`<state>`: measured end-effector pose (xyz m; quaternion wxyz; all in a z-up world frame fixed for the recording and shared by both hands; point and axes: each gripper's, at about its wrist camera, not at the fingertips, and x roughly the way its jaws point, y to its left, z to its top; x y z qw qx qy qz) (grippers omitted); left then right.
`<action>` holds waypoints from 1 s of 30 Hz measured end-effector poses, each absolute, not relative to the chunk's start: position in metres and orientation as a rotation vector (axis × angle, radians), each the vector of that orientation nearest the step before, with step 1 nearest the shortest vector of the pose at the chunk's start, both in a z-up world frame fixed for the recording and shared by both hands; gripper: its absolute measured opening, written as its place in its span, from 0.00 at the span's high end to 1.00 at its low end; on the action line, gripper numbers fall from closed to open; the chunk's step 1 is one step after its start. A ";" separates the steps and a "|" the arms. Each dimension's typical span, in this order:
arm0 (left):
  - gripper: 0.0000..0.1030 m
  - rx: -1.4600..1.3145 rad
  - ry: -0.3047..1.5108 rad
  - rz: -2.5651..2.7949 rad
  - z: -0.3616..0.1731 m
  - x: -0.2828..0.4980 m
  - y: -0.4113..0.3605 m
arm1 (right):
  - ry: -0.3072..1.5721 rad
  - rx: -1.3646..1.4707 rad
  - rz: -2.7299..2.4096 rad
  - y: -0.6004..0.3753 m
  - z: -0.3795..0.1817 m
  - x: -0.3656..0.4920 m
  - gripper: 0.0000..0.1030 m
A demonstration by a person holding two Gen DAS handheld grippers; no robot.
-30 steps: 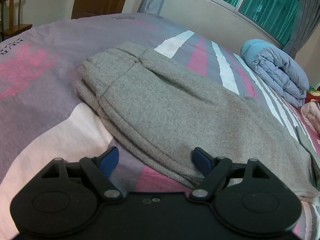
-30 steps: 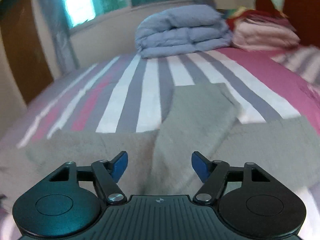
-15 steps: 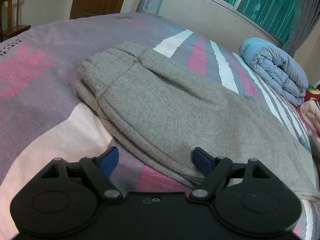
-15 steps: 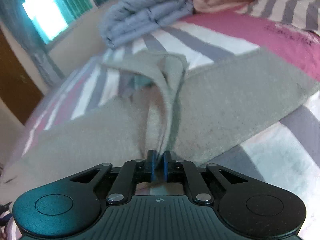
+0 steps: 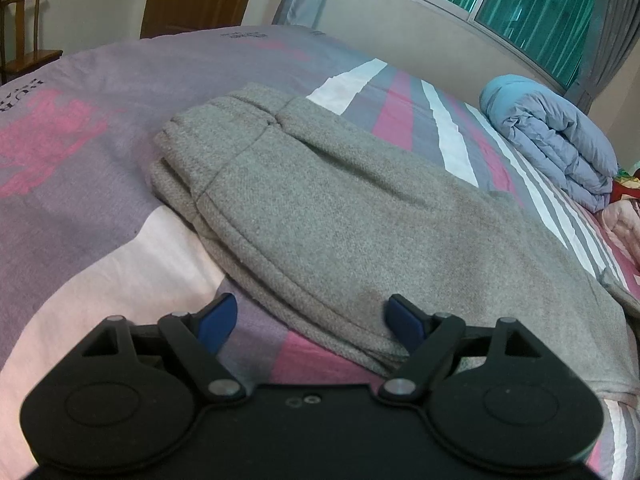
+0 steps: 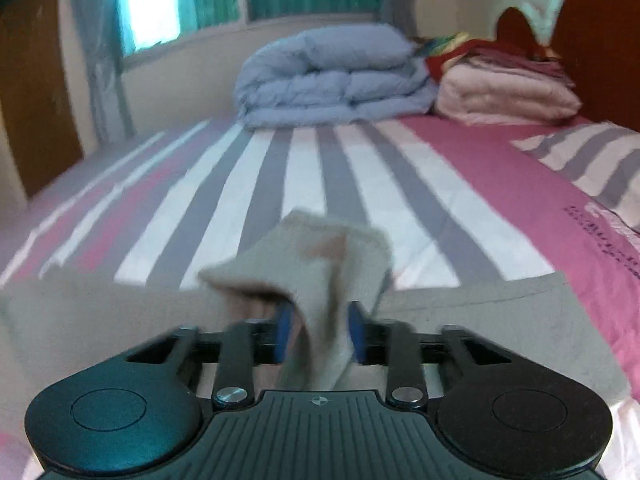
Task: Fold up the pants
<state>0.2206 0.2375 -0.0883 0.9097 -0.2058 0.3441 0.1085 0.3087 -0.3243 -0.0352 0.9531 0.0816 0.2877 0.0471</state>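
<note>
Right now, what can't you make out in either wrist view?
- Right view: the pants cuff between the jaws is motion-blurred; how firm the grip is isn't clear.
- Left view: the near pants edge is hidden behind the left gripper.
- Left view: the pants' far leg end runs off the right edge.
- Right view: print on the sheet is too blurred to read.

The right view is showing everything smeared with motion blur. A bunched fold of the pants (image 6: 320, 276) is covering the gap in the right gripper (image 6: 320, 334), so contact with the pads is not readable. In the left view, the pants (image 5: 360, 216) are running off the right edge, hiding the leg ends.
</note>
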 end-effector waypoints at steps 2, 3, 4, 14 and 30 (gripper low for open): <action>0.27 -0.423 0.707 0.224 -0.089 0.220 0.237 | 0.574 0.318 0.053 -0.352 -0.036 0.294 0.97; 0.27 -0.422 0.706 0.224 -0.089 0.220 0.237 | 0.568 0.382 0.019 -0.368 -0.036 0.285 0.97; 0.27 -0.421 0.707 0.223 -0.089 0.220 0.237 | 0.570 0.481 -0.026 -0.388 -0.043 0.274 0.97; 0.26 -0.421 0.704 0.238 -0.089 0.221 0.234 | 0.594 0.409 0.065 -0.425 -0.065 0.252 0.97; 0.24 -0.421 0.702 0.256 -0.090 0.222 0.231 | 0.535 -0.053 0.180 -0.342 -0.068 0.290 0.55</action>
